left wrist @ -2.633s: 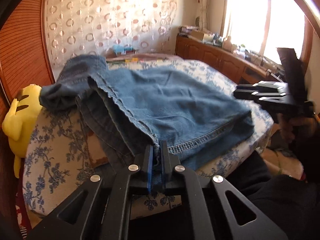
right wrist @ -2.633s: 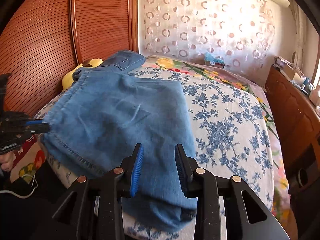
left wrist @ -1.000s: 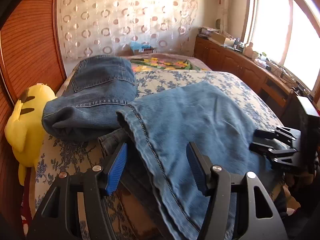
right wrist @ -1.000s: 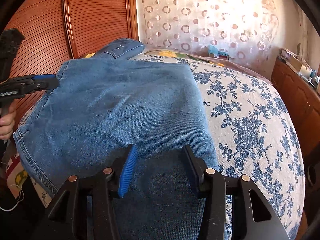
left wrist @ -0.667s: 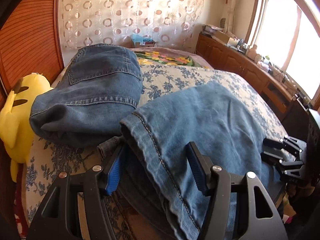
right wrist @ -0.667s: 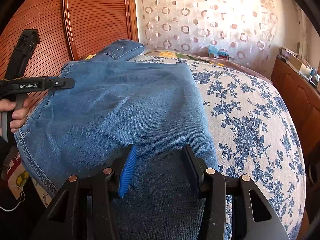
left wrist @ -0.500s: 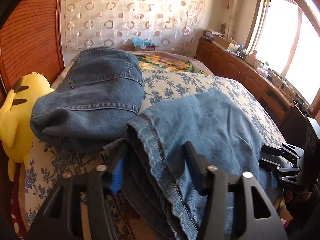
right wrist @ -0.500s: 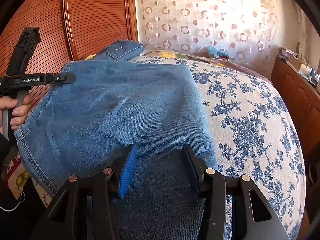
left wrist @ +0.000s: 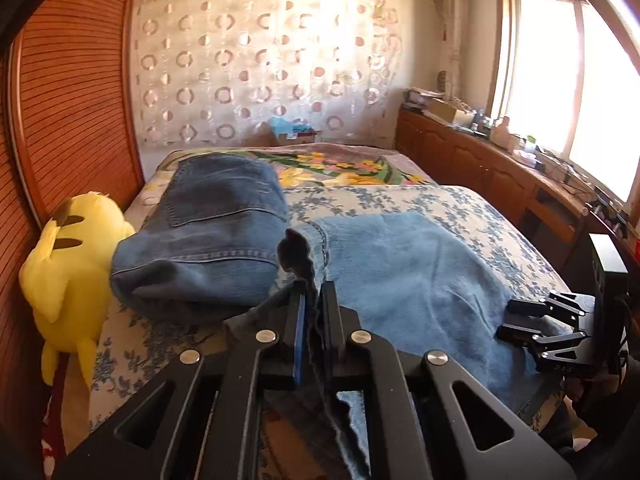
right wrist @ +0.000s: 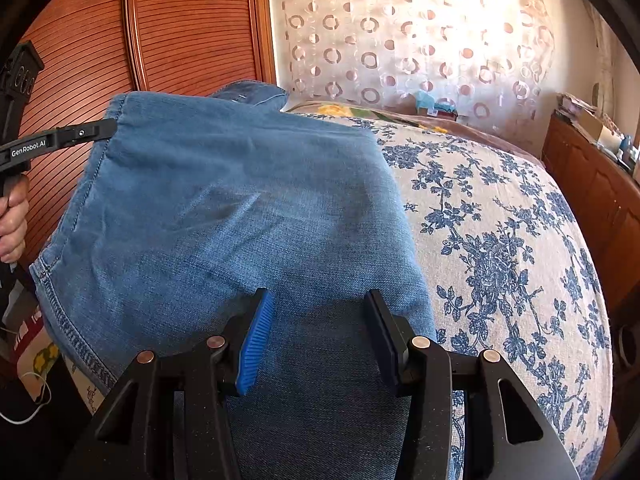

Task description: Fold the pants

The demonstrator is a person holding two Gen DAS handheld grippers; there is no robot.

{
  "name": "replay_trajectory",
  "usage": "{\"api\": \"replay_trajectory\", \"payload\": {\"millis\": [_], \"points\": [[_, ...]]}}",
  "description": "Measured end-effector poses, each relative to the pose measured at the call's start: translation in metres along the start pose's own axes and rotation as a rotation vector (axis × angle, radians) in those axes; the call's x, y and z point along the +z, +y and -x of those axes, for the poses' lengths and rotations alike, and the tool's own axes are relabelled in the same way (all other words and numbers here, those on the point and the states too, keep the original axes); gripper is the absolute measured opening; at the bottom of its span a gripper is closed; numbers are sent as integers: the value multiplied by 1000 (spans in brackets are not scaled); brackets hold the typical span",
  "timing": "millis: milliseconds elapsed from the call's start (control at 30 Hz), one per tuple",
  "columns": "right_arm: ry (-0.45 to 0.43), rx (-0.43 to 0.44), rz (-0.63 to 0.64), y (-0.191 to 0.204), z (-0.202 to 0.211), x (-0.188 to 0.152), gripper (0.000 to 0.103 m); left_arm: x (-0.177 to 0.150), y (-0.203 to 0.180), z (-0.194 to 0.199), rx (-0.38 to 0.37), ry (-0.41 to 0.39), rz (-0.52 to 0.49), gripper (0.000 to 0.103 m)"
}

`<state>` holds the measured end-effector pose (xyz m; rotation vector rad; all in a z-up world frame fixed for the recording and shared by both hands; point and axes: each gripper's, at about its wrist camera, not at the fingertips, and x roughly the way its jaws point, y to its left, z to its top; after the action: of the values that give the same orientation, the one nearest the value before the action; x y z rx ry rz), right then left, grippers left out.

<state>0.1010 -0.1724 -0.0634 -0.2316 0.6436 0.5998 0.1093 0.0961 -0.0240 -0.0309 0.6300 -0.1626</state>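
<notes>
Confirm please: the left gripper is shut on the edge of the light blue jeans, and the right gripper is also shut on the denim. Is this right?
Not fully. The left gripper is shut on the edge of the light blue jeans, as the left wrist view shows. The right gripper is not shut: the right wrist view shows its jaws standing apart over the denim, gripping nothing.

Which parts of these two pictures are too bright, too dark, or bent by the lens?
Left wrist view: the window is blown out to white, the denim edge in the shut jaws is a dark silhouette, and the corners go black. Right wrist view: light is even on the jeans, the curtain glares softly, and the wooden panel bows from the fisheye.
</notes>
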Motion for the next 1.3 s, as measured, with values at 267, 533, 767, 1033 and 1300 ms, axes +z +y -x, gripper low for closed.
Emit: {"api": "replay_trajectory", "payload": {"millis": [267,533,767,1033,1300], "points": [[-2,-2,2,-1,0,0,49,-21,21,-18,34,78,37,8],[-1,-5,1,2,1,0,49,-21,13,-6,6,70,34,34],[-2,-5,2,2,1,0,49,-31,-10,7,-41,46,8,57],[-3,-5,1,2,1,-1,49,-56,-29,-6,-51,140,-21,58],[-3,-5,1,3,1,-1,49,-69,-27,-14,-28,156,-21,60]]}}
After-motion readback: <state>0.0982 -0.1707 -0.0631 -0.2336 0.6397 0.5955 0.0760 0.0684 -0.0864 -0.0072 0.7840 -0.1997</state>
